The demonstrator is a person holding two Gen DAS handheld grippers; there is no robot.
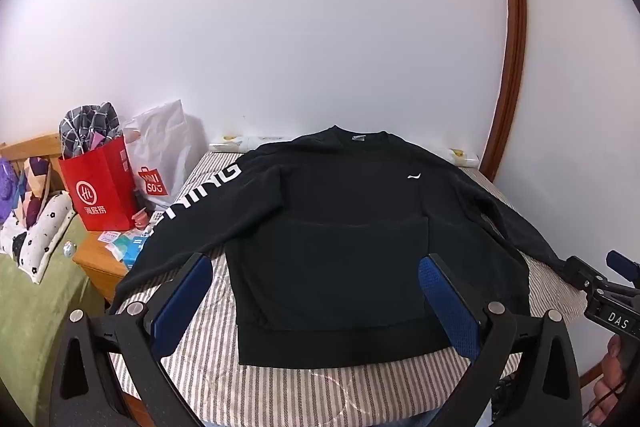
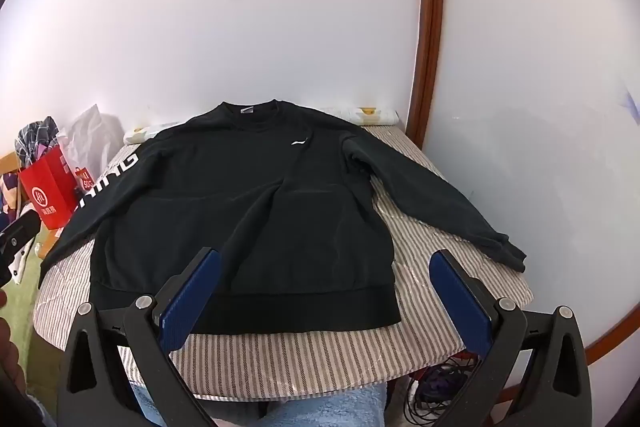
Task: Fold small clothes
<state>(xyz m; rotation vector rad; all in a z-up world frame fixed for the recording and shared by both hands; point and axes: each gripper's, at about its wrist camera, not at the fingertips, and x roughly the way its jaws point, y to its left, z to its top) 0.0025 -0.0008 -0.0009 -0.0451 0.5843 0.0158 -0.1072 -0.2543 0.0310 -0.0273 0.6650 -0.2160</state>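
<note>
A black long-sleeved sweatshirt lies flat and face up on a striped table, collar at the far side, hem toward me. Its left sleeve carries white letters and hangs off the table's left edge. The right sleeve lies spread out to the right. My left gripper is open and empty, above the hem. My right gripper is open and empty, above the hem's right corner. The right gripper also shows at the edge of the left wrist view.
A red paper bag and a white plastic bag stand on a wooden nightstand left of the table. A bed with green cover lies at the far left. A white wall stands behind; cables lie under the table.
</note>
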